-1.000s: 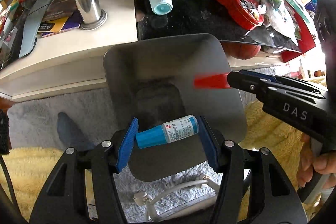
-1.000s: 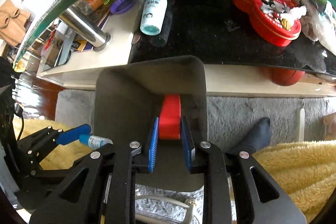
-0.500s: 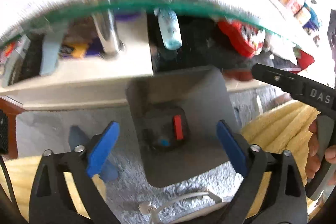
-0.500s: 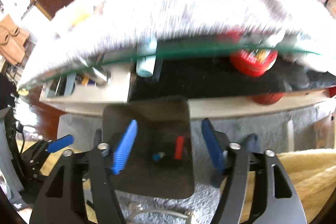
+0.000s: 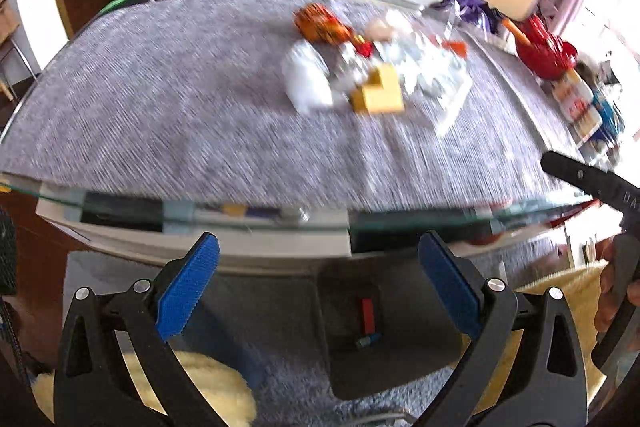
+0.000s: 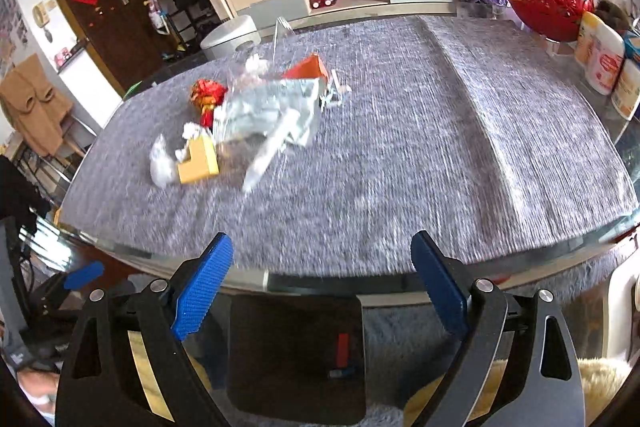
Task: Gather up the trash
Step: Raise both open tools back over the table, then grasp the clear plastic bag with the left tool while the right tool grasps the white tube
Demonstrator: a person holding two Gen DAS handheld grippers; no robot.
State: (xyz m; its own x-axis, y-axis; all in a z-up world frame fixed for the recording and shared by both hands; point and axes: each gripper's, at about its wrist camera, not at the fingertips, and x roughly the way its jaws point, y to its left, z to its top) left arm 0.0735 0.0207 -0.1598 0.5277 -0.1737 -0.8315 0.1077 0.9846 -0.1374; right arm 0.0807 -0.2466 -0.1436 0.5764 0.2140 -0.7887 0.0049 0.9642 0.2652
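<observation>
Both sets of jaws stand wide apart with nothing between them: left gripper (image 5: 318, 291) and right gripper (image 6: 322, 291) alike.

Below them on the floor sits the dark bin (image 6: 296, 355). I see a red piece (image 6: 342, 344) and a small blue-capped tube (image 6: 341, 373) lying on its bottom.

Further out, the desk (image 6: 440, 155) carries a grey cloth, and on it the trash pile (image 6: 256, 119), left of centre in the right view and well apart from both grippers.

Handling, my judgement:
- Yellow box (image 5: 378, 93): light card, fairly stiff, crushable. I would take it across its flat sides.
- Crumpled white paper (image 5: 306, 81): very light and soft; any pinch across the bulk should hold.
- Clear plastic wrapping (image 6: 272, 111): thin, slippery, springy. I would grip a fold, not a flat face.
- Orange-red wrapper (image 5: 320, 23): light foil or film, likely slick.

Hard to read:
- Motion blur smears the pile in both views, more so in the left one. I cannot tell where one piece ends and the next begins, or how many there are.
- Pieces overlap; what lies under the plastic is hidden.
- The bin's near edge is cut off by the gripper bodies.
</observation>
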